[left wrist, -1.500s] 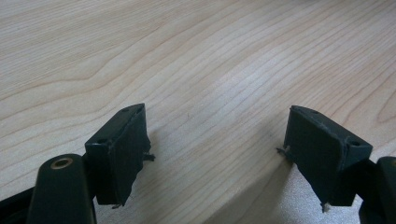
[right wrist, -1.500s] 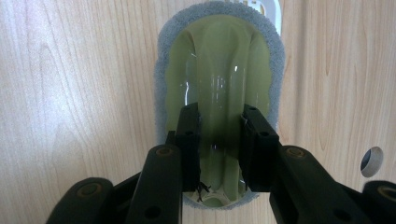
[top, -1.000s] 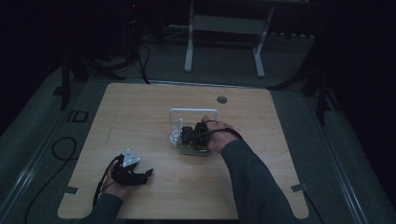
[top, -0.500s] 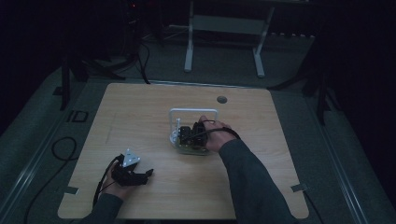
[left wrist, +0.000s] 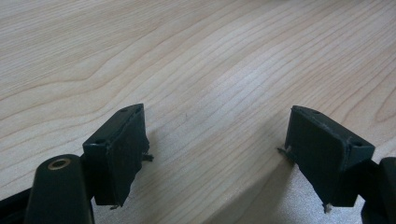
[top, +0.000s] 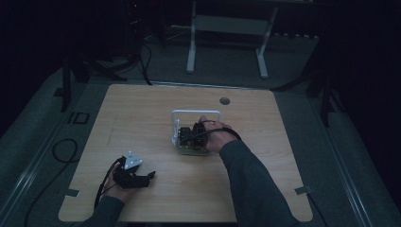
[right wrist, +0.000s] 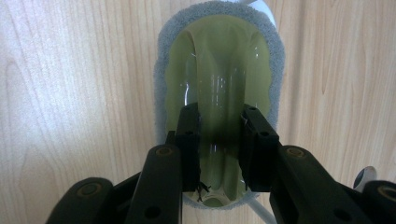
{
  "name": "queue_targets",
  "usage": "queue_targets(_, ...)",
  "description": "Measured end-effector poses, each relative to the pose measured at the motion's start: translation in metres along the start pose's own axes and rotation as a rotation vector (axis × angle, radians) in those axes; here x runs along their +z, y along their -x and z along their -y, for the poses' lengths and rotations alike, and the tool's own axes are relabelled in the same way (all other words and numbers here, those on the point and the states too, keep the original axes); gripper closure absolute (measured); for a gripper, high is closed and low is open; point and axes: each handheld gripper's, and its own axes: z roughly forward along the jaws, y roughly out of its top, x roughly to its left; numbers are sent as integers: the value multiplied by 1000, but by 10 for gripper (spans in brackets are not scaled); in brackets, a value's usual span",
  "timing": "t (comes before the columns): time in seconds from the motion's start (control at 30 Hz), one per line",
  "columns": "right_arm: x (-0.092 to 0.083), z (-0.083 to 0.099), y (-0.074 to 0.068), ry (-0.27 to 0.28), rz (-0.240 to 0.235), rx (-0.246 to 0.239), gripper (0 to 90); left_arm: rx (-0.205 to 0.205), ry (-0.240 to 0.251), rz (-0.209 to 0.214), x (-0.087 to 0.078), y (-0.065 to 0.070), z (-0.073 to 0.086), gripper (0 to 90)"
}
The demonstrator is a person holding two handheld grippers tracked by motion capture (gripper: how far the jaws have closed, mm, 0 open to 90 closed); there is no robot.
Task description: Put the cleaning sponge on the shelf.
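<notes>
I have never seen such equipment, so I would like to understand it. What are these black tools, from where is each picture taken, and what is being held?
A person sits at a wooden table and holds a hand-operated claw in each hand.

The high view looks down from above. The other two pictures come from small cameras riding on the claws.

The left claw rests near the table's front edge, its jaws apart with bare wood between them.

The right claw is at the table's middle. Its jaws close on the raised ridge of a scrubbing pad, yellow-green with a grey fuzzy rim. A white wire frame stands beside it.
</notes>
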Motion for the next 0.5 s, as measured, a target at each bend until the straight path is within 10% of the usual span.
queue_targets(0.5, 8, -4, 4, -19, 28, -9, 717, 1, -1, 0, 0, 0, 0, 210)
